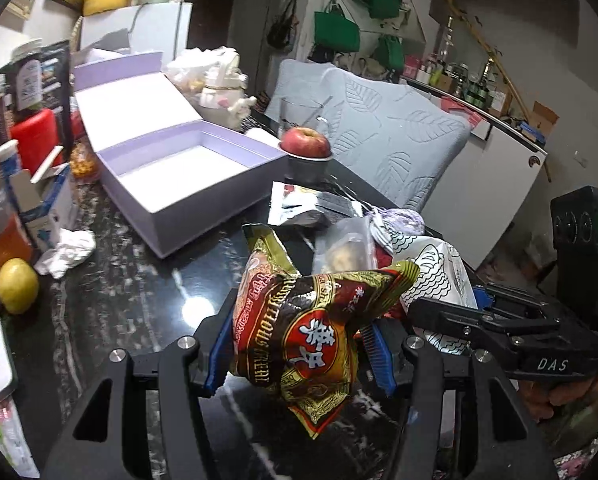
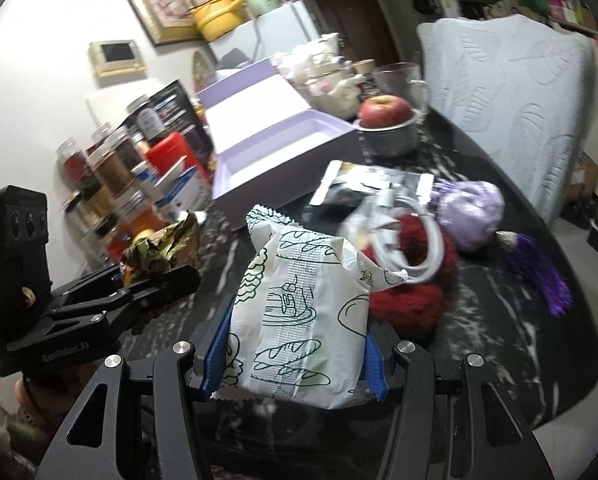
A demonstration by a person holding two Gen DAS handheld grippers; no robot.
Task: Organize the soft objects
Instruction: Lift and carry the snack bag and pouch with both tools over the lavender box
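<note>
My left gripper (image 1: 299, 352) is shut on a red and gold snack bag (image 1: 303, 320) and holds it above the dark marble table (image 1: 131, 296). My right gripper (image 2: 295, 356) is shut on a white bag printed with bread drawings (image 2: 299, 312), also lifted. The white bag also shows in the left wrist view (image 1: 439, 268), beside the right gripper (image 1: 451, 312). The snack bag shows in the right wrist view (image 2: 163, 244) with the left gripper (image 2: 155, 280). An open lilac box (image 1: 187, 172) stands empty behind, also seen in the right wrist view (image 2: 287, 152).
A pile lies on the table: a red knitted item (image 2: 411, 296), a white cable (image 2: 419, 236), a lilac pouch (image 2: 471, 208) with a purple tassel (image 2: 539, 268), flat packets (image 1: 311, 204). An apple (image 1: 305, 142) sits on a grey bowl. Jars (image 2: 111, 160), a lemon (image 1: 17, 286) and crumpled tissue (image 1: 67, 252) stand left.
</note>
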